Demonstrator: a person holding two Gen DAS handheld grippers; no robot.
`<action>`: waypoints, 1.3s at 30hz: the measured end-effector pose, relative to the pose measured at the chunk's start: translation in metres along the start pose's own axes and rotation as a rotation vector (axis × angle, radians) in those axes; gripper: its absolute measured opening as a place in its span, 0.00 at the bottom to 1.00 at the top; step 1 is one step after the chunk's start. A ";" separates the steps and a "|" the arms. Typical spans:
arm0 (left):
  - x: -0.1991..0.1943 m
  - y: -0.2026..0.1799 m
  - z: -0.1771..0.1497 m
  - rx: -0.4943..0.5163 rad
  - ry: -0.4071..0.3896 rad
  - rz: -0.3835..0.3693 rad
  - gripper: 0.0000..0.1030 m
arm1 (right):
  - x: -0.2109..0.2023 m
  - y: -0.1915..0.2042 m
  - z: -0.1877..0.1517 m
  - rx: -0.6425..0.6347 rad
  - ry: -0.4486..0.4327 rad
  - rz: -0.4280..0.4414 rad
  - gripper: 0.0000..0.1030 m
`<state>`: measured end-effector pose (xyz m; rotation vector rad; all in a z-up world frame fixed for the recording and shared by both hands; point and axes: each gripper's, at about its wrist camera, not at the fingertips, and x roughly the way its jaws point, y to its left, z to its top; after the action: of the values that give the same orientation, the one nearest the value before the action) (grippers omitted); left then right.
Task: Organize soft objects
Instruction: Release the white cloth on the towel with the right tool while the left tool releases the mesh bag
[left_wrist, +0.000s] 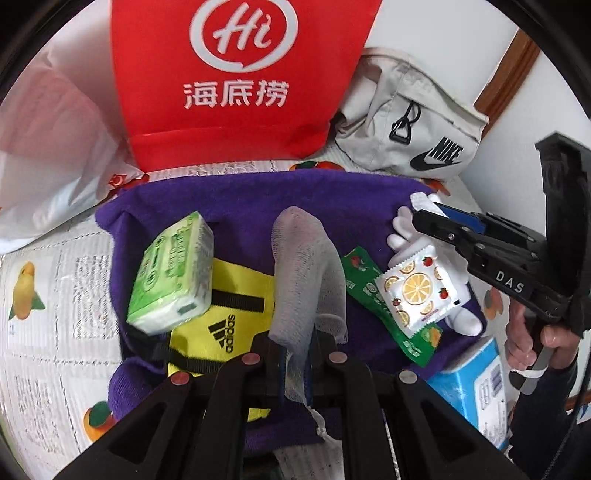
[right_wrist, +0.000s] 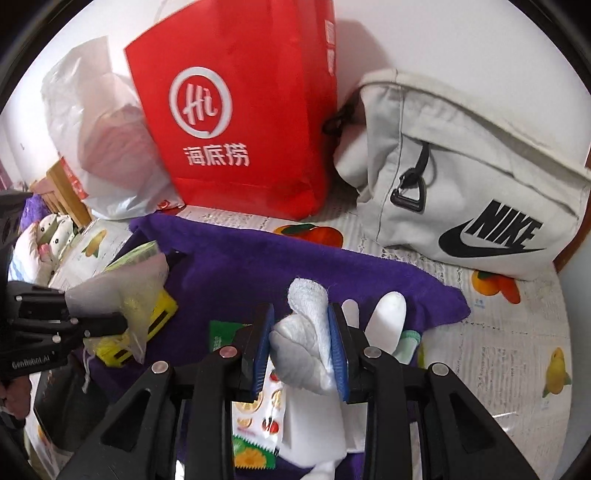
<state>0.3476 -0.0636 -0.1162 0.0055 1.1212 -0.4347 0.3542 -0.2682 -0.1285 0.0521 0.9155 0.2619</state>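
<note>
A purple cloth (left_wrist: 325, 206) lies spread on the table with items on it: a green tissue pack (left_wrist: 173, 273), a yellow Adidas pouch (left_wrist: 225, 310), a green snack packet (left_wrist: 373, 295), an orange-print sachet (left_wrist: 417, 291) and a white plush toy (left_wrist: 465, 317). My left gripper (left_wrist: 297, 354) is shut on a white mesh bag (left_wrist: 306, 273) and holds it up above the cloth. My right gripper (right_wrist: 301, 343) is shut on the white plush toy (right_wrist: 306, 339); the right gripper also shows in the left wrist view (left_wrist: 436, 218).
A red paper bag (left_wrist: 240, 77) stands behind the cloth, with a white plastic bag (left_wrist: 51, 155) to its left and a grey Nike bag (right_wrist: 476, 188) to its right. A blue tissue box (left_wrist: 472, 384) lies at the right. The table carries a fruit-print cover (left_wrist: 48, 288).
</note>
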 end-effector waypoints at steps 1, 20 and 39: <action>0.003 0.000 0.001 0.001 0.004 0.003 0.07 | 0.005 -0.001 0.000 0.004 0.012 0.008 0.30; 0.000 -0.004 0.002 0.030 -0.014 0.094 0.65 | 0.005 -0.005 -0.002 0.001 0.002 -0.033 0.78; -0.082 -0.003 -0.038 -0.044 -0.115 0.247 0.82 | -0.088 0.027 -0.020 0.066 -0.102 -0.038 0.92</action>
<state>0.2842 -0.0302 -0.0611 0.0791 1.0020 -0.1876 0.2822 -0.2646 -0.0678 0.1081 0.8224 0.1921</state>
